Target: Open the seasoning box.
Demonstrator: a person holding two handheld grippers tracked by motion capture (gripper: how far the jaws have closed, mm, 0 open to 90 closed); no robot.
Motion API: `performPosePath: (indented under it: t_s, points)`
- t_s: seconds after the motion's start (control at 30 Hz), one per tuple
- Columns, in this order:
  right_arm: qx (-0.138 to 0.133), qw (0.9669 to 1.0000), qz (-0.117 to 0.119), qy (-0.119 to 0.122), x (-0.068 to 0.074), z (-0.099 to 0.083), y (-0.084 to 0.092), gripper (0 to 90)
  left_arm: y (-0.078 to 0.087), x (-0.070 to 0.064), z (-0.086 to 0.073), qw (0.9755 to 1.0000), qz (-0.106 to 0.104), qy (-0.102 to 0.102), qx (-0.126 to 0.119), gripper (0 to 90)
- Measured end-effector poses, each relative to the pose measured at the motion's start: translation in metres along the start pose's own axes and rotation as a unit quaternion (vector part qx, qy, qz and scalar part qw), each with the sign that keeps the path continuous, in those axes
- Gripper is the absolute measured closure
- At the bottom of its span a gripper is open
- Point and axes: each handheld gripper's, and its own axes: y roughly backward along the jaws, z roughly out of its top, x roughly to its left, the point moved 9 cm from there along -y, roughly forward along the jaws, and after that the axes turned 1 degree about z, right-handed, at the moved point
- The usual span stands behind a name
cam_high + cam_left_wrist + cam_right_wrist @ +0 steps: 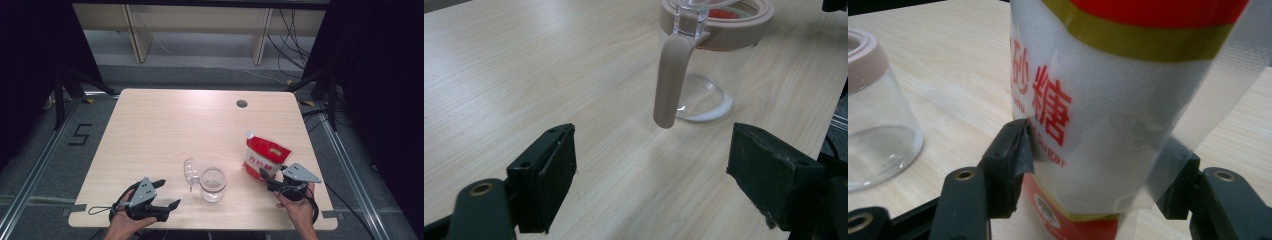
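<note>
A clear glass jar [212,185] with a beige rim stands near the table's front edge, its clear lid [190,172] hinged open to the left. In the left gripper view the jar [714,65] and its beige latch strip [671,80] stand just beyond my left gripper [651,165], whose jaws are wide apart with nothing between them. That left gripper [169,193] lies left of the jar. A red and white sugar bag [265,155] stands upright to the jar's right. My right gripper [267,176] holds its lower part; the pads press the sugar bag [1108,100] from both sides, right gripper [1098,150].
The light wooden table [165,130] has a dark round cable hole [242,103] at the back right. The jar [873,115] stands a short way left of the bag. Dark stands and cables flank the table on the floor.
</note>
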Motion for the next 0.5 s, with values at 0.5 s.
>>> performPosePath:
  t_s: [0.5]
  points:
    - [-0.008, 0.9992, -0.032, -0.021, 0.0075, -0.0003, -0.0016, 42.7, -0.0009, 0.0037, -0.0023, 0.9999, 0.006, -0.012, 0.007, 19.0]
